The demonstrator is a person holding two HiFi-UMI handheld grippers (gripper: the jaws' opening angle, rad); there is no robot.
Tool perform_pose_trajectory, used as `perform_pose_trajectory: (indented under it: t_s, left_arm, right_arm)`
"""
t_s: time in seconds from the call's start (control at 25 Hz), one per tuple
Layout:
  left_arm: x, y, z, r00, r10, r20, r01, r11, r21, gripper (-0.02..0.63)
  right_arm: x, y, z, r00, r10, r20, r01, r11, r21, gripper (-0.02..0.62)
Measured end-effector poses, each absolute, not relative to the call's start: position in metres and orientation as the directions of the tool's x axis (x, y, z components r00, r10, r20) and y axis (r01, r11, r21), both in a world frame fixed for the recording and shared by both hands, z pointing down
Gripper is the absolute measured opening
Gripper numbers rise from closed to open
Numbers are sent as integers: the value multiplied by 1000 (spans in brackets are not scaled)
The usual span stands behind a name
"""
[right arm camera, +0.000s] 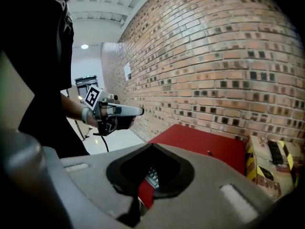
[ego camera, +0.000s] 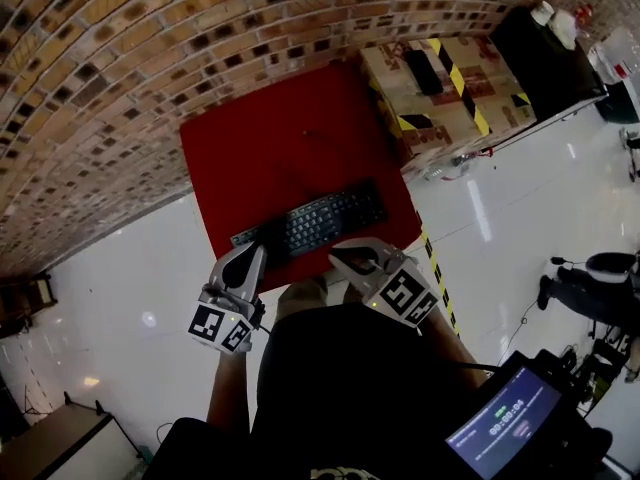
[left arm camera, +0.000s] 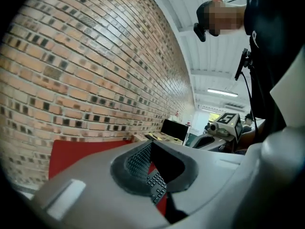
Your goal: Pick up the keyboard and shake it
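Observation:
A black keyboard (ego camera: 310,223) lies on the near part of a red table (ego camera: 280,138). Both grippers hover by the table's near edge with nothing in them. My left gripper (ego camera: 256,251) is shut, its tip over the keyboard's left end. The right gripper (ego camera: 338,258) is also shut, just short of the keyboard's right half. In the left gripper view the closed jaws (left arm camera: 151,147) frame a few keys of the keyboard (left arm camera: 156,185), and the right gripper (left arm camera: 224,127) shows beyond. In the right gripper view the shut jaws (right arm camera: 152,148) hide most of the keyboard (right arm camera: 151,177), and the left gripper (right arm camera: 116,111) shows at left.
A brick wall (ego camera: 120,58) runs behind the table. Cardboard boxes with yellow-black tape (ego camera: 450,88) stand at the table's right. Striped tape (ego camera: 436,268) marks the glossy white floor. A device with a lit screen (ego camera: 505,423) sits at bottom right.

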State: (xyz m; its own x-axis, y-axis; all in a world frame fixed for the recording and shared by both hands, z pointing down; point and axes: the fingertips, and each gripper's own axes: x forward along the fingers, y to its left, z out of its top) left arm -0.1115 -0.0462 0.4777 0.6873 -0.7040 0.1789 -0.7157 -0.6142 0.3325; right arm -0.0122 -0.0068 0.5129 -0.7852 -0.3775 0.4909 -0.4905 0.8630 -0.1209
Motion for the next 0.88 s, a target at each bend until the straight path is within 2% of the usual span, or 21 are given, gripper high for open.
perform_pose_trajectory:
  t_s: [0.2,0.36,0.72,0.88]
  left_arm:
    - [-106,-41,485,530,-819,221,-825,-439,356,15]
    - [-88,-39,492,459,-857,234,-858,-359,367,38]
    - [-53,-37,510,452,-853,261,-863,-345,369,52]
    - [-51,-42,528,493,-812,312,-852,-378,363,104]
  right_arm:
    - [24,-15,522,-811,-221,541,-348,926,-143,-8]
    - [66,-36,528,-813,-173,556,-311,936,-163,-8]
    - [110,-49,542,-801,-139,582,-298,936,-188,-8]
    - [118,-57,555,-781,-157,605,-364,901,-237,-8]
